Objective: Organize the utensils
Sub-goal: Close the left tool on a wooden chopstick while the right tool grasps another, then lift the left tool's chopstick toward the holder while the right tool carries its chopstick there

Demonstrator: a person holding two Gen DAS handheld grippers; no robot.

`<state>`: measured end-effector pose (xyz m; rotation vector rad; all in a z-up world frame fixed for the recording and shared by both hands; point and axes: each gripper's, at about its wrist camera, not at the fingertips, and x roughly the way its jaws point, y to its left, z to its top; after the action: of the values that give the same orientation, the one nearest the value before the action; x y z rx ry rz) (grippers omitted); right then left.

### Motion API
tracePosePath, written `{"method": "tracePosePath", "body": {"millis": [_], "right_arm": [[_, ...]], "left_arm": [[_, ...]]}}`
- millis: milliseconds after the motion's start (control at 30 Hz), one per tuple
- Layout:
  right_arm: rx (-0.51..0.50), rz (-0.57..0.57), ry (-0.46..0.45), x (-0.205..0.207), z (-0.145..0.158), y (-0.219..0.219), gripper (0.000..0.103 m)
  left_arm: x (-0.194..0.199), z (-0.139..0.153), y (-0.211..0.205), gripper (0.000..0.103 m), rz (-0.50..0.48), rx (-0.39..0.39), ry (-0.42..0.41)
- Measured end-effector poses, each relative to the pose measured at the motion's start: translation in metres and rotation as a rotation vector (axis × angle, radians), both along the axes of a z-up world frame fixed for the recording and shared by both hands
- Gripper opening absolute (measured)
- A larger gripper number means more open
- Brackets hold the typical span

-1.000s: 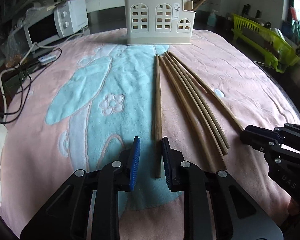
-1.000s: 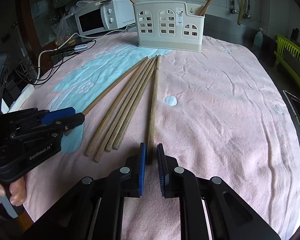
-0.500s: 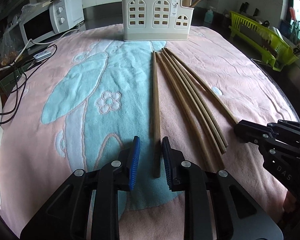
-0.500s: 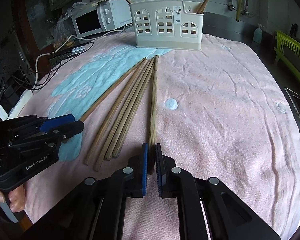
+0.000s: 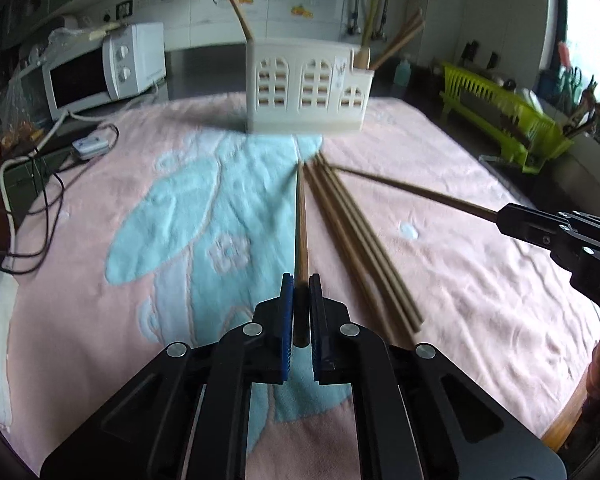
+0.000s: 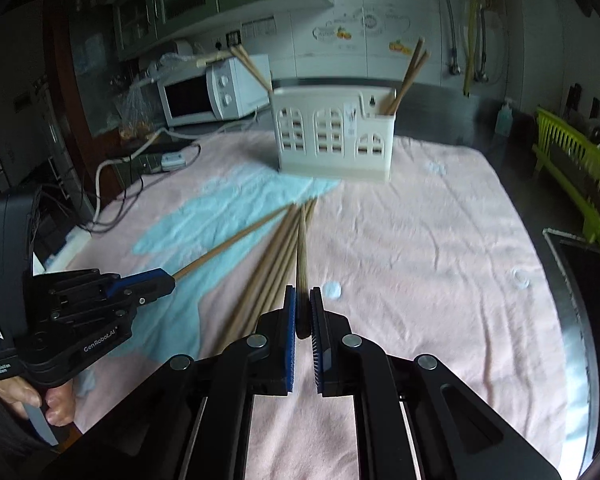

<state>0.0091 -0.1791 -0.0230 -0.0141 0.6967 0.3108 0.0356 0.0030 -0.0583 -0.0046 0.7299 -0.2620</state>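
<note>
My left gripper (image 5: 300, 280) is shut on the near end of a wooden chopstick (image 5: 301, 216) and holds it lifted off the towel. My right gripper (image 6: 302, 292) is shut on another chopstick (image 6: 301, 248), also lifted. Each gripper shows in the other's view: the right one (image 5: 504, 214) with its stick (image 5: 420, 192), the left one (image 6: 168, 280) with its stick (image 6: 236, 240). Several more chopsticks (image 5: 356, 236) lie on the pink towel. The cream utensil holder (image 5: 308, 88) stands at the far edge with chopsticks in both end compartments.
A white microwave (image 5: 104, 72) and cables (image 5: 40, 184) sit at the far left. A green dish rack (image 5: 504, 116) stands at the right. The pink and blue towel (image 5: 480, 280) covers the table; its right edge drops off.
Both grippers closed on their chopsticks and rose, lifting the sticks off the towel. The views tilted up toward the holder.
</note>
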Motion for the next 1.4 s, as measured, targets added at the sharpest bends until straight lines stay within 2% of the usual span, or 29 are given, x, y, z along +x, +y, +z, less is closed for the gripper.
{"method": "tracePosePath", "body": {"millis": [267,500,800,1400], "right_arm": [[0.049,0.023,-0.084,0.009,0.041,0.000,0.007],[0.055,0.052,-0.128,0.032,0.063,0.010,0.007],[0.051,0.058,-0.164,0.060,0.077,0.018,0.007],[0.055,0.047,-0.177,0.091,0.088,0.016,0.008]], "left_arm": [[0.002,0.037,0.012,0.005,0.023,-0.042,-0.165],[0.019,0.056,0.022,0.005,0.026,-0.095,-0.233],[0.045,0.067,0.019,0.005,0.017,-0.101,-0.282],[0.093,0.070,0.015,0.005,0.018,-0.157,-0.298]]}}
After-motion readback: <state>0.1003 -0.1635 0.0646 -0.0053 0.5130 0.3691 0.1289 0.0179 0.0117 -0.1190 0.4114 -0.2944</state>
